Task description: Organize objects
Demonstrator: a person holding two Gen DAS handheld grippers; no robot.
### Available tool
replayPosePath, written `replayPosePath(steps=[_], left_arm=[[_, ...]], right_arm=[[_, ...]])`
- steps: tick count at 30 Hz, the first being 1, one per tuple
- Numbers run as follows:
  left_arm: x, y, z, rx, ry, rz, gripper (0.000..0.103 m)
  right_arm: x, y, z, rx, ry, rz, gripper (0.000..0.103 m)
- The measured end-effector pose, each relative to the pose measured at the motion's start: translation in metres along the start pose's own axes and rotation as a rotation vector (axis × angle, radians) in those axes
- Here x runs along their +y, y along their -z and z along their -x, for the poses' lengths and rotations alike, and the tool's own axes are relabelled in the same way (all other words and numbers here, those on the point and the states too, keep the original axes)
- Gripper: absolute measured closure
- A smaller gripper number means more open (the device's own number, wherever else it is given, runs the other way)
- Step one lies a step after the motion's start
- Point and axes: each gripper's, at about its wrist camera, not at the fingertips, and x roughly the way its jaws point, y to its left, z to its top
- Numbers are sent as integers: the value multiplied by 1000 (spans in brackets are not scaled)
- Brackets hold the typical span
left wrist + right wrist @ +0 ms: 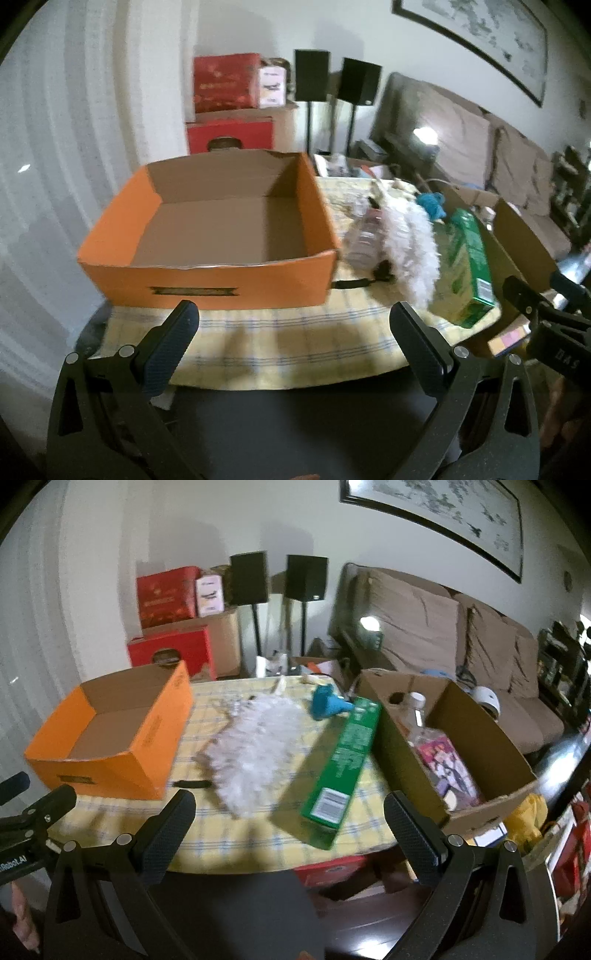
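An empty orange box point(221, 280) point(122, 760) stands on the left of a yellow checked tablecloth point(295, 339) point(258, 830). To its right lie a white feather duster point(410, 240) point(255, 753) with a black handle, a long green carton point(469, 266) point(343, 760) and a blue object point(430, 203) point(327, 701). A brown cardboard box point(461, 760) point(517, 240) on the right holds a clear bottle point(417, 709) and a pink printed item point(447, 764). My left gripper point(295, 332) hangs open before the orange box. My right gripper point(290, 819) is open near the table's front edge.
Red boxes point(166, 594) and two black speakers on stands point(277, 576) stand against the back wall. A brown sofa point(461, 635) runs along the right. A red box point(332, 871) sits under the table's front edge. A yellow object point(528, 812) lies right of the brown box.
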Motion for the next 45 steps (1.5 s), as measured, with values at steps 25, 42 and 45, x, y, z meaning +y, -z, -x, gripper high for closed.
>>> replayPosePath(steps=[25, 42, 45], left_arm=[[-136, -6, -71, 93, 381, -200, 0], [-203, 6, -103, 98, 375, -332, 14], [-210, 8, -111, 113, 374, -342, 31]], right_arm=[[-111, 17, -21, 50, 113, -188, 0], [-162, 24, -23, 62, 178, -270, 0], [-164, 24, -24, 66, 176, -271, 0]])
